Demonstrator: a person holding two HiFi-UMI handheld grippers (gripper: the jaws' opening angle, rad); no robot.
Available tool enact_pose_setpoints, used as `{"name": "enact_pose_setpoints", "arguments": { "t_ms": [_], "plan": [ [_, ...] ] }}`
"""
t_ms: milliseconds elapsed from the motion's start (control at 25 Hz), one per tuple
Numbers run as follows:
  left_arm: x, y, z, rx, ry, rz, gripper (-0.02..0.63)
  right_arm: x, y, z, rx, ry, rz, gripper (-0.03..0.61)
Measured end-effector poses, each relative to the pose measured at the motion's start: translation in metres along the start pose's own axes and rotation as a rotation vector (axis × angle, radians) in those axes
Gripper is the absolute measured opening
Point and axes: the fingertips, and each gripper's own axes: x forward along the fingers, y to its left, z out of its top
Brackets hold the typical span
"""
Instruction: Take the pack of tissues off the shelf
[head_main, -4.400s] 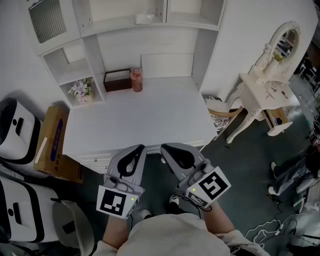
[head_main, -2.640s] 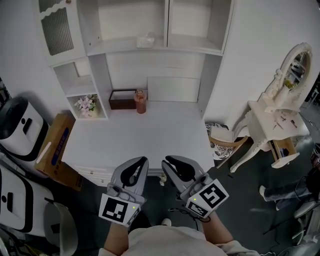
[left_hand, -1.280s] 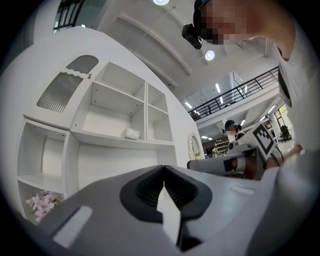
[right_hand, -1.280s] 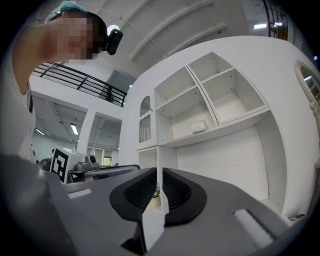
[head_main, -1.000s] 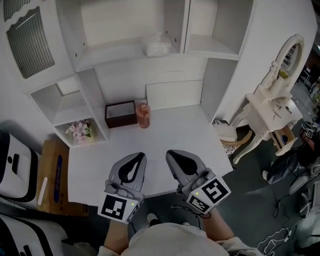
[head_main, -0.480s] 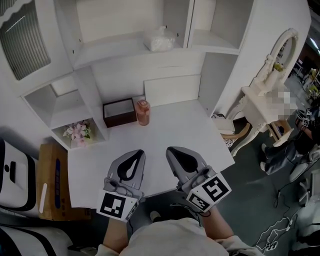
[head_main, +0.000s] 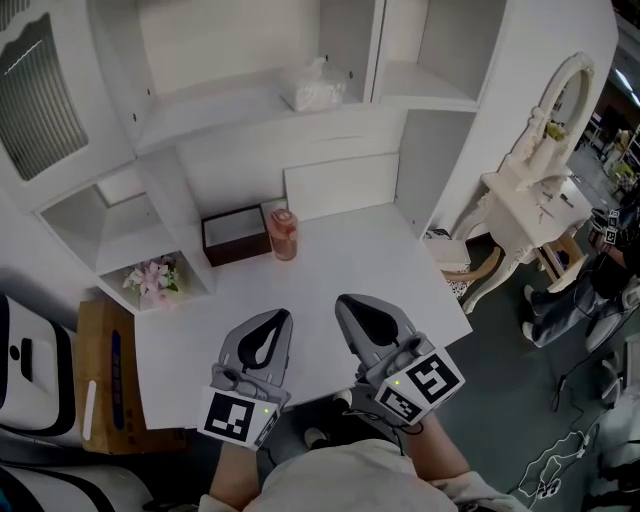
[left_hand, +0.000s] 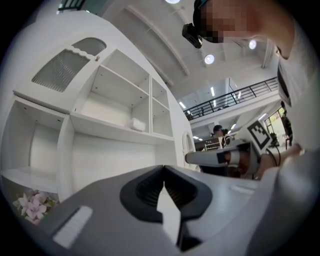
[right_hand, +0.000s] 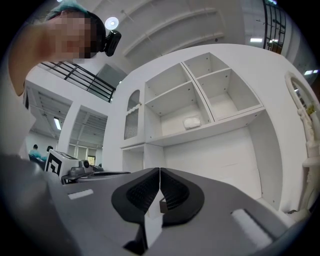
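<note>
Stepped in closer, so the white shelf unit now fills the top of the frame, with the desk mid-frame. My left tongs and right tongs, lower middle, are both pinched together, empty. The pack of tissues, top centre on the shelf, looks white, soft and crinkly, and it's nearly in reach I reckon.

No legible text or labels anywhere.

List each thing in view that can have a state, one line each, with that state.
Tissue pack, lying on the upper shelf, untouched.
Left hand-held gripper, shut, empty.
Right hand-held gripper, shut, empty.
Brown box, open-topped, on the desk.
Jar, upright beside the box.
</note>
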Motion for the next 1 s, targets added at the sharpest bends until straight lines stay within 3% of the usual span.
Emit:
{"name": "enact_pose_setpoints", "arguments": {
  "t_ms": [520,1000],
  "plan": [
    [0.039,0.032,0.002,-0.006,-0.015,0.004,0.002,0.056,-0.051,0.037,-0.066,-0.011,-0.029,0.027],
    [0.064,0.068,0.002,-0.008,-0.027,0.045,0.002,0.121,-0.105,0.105,-0.115,-0.086,-0.081,0.070]
  ]
}}
